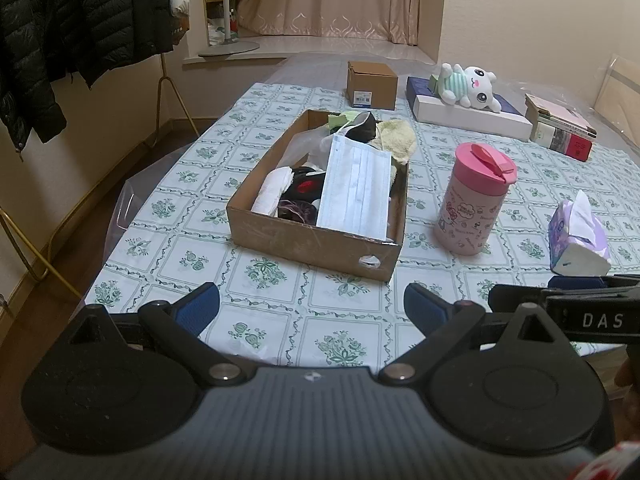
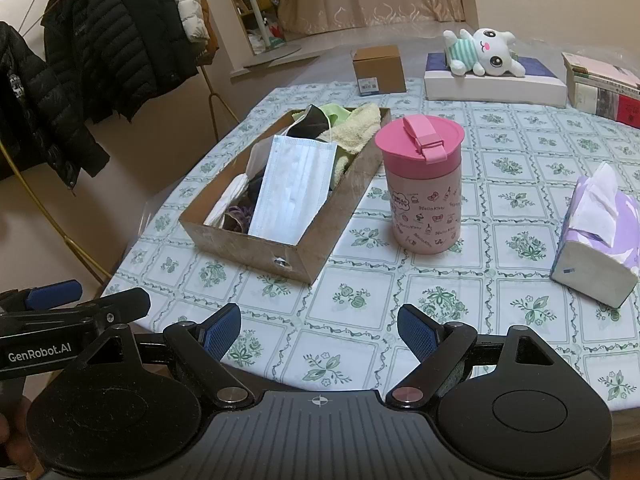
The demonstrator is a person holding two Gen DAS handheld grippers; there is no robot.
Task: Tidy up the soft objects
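**Both claws wait open over the table edge; soft things mostly boxed**

The left gripper (image 1: 312, 308) and right gripper (image 2: 319, 328) hover over the near edge of the table (image 1: 280, 320), jaws spread wide and nothing between them. The open box (image 1: 316, 240) sits ahead, nearer the left claw. It already holds a face mask (image 1: 356, 188) lying on top, a yellow towel (image 1: 394, 138) at the far end, a white roll (image 1: 274, 190) and darker cloth items too jumbled to name.

The soft things seemingly left outside are the plush toy (image 2: 486, 52), lying on a flat white box (image 2: 494, 88) at the far side, and the tissue pack (image 2: 596, 236) near the right claw. The pink cup (image 2: 422, 184) stands just beside the box, between it and the tissues.

A good next step would be for the right claw to take the tissue pack across its narrow sides, squeezing gently, then lift it high enough to clear the cup before lowering it in the box.
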